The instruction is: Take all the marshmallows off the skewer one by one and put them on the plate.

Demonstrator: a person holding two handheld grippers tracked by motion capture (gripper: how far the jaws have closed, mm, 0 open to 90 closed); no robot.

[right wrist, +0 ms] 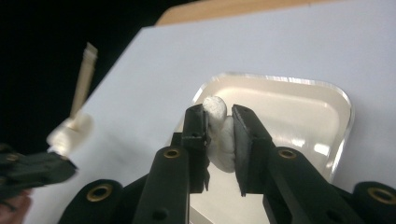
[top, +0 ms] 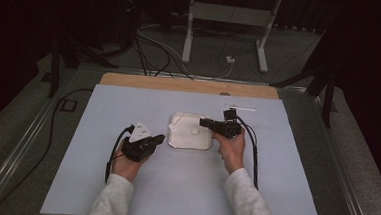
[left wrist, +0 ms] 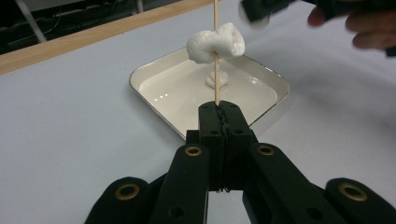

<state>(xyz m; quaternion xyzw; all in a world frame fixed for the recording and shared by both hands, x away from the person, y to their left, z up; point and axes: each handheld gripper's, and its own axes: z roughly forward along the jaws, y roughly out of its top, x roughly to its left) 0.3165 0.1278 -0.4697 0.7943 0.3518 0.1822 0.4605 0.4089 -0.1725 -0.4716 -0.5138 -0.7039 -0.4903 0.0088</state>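
My left gripper is shut on a thin wooden skewer that stands upright with a white marshmallow threaded on it. Just beyond lies a shallow white tray with another marshmallow on its floor. My right gripper grips a white marshmallow between its pads, above the tray. In the high view the left gripper sits at the tray's left edge and the right gripper reaches over its far right corner.
A pale sheet covers the table, with a wooden strip along its far edge. In the right gripper view the skewer and its marshmallow show blurred at the left. Cables and a stand's legs lie on the floor beyond.
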